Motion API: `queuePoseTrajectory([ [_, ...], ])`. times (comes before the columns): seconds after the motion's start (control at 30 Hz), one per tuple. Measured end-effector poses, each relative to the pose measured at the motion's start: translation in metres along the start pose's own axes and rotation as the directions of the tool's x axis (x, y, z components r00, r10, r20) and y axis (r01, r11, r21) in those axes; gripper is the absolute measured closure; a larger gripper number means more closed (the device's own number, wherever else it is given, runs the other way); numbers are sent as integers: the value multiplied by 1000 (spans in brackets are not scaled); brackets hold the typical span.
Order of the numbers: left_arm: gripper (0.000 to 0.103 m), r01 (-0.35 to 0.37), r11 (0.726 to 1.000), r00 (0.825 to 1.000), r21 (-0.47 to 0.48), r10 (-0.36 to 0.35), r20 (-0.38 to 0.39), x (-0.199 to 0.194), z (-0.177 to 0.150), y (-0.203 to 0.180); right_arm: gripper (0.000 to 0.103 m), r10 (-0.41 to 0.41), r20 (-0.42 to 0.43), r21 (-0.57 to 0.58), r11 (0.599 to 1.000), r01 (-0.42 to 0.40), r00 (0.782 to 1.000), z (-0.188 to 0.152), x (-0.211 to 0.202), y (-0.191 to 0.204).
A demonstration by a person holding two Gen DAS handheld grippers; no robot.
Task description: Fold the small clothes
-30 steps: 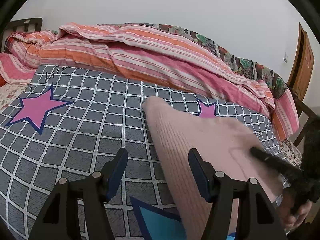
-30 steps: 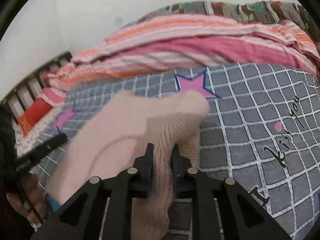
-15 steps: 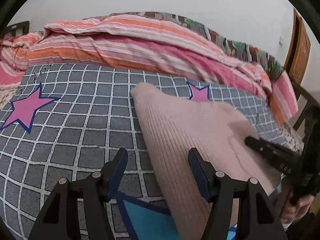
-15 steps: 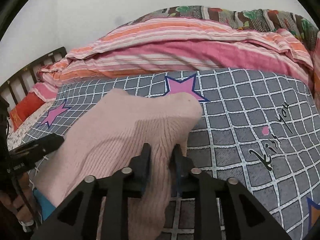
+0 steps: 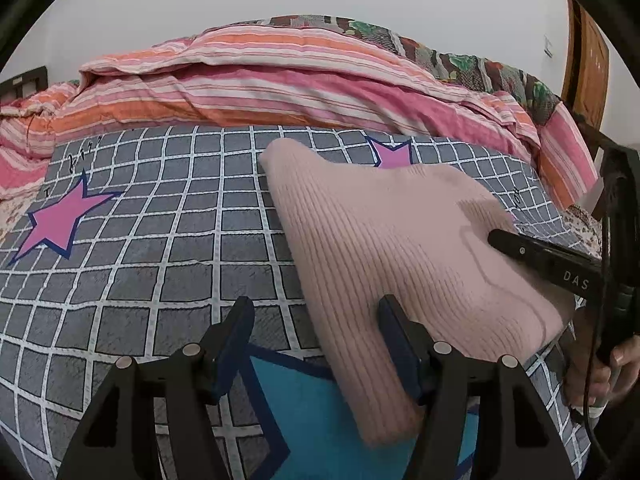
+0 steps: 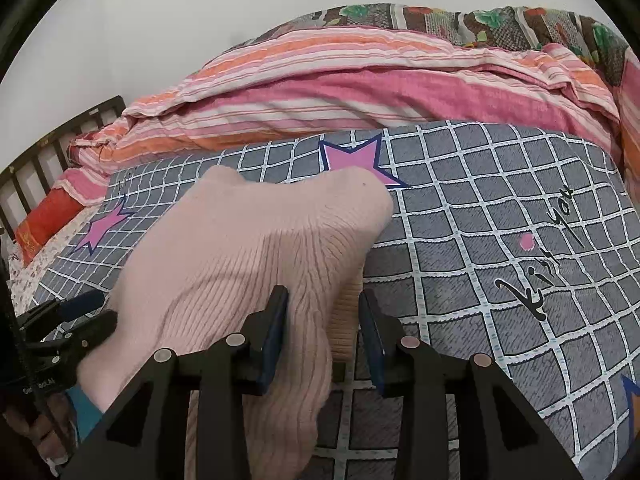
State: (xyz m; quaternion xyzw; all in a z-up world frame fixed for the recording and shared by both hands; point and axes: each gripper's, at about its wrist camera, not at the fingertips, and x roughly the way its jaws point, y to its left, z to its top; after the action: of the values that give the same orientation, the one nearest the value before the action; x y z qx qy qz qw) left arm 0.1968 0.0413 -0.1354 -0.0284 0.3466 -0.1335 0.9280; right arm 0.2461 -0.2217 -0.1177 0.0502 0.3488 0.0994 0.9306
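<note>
- The near end of the pink knit garment (image 5: pixel 384 248) runs out of sight under the right finger of the left gripper (image 5: pixel 316 344), so its near hem cannot be made out; in the right wrist view its lower part drops out of view between the fingers of the right gripper (image 6: pixel 324 336).
- The garment lies on the grey grid blanket (image 5: pixel 160 240), ahead of both claws. Its long axis runs away from the left claw towards the striped quilt (image 5: pixel 280 80), the rounded far end pointing at the quilt.
- Half a second ago the right claw pinched the knit tightly; now its jaws stand apart, the cloth loose between them and touching only the left finger.
- The left claw is wide, as before, with the garment's edge lying against its right finger.
</note>
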Motion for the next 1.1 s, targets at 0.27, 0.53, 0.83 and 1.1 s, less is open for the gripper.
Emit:
queuePoseTrajectory([
  [0.27, 33, -2, 1000, 1000, -24, 2, -4, 3, 0, 2, 60, -7, 4, 25, 1000, 6, 1000, -1, 0, -4],
  [0.53, 32, -8, 1000, 1000, -29, 8, -3, 3, 0, 2, 57, -34, 16, 2, 999, 34, 999, -2, -1, 1],
  [0.83, 32, -36, 999, 999, -8, 37, 18, 1, -3, -3, 55, -29, 13, 16, 999, 29, 999, -3, -1, -2],
  [1.1, 31, -36, 999, 999, -9, 36, 17, 1, -3, -3, 55, -35, 12, 8, 999, 35, 999, -4, -2, 0],
])
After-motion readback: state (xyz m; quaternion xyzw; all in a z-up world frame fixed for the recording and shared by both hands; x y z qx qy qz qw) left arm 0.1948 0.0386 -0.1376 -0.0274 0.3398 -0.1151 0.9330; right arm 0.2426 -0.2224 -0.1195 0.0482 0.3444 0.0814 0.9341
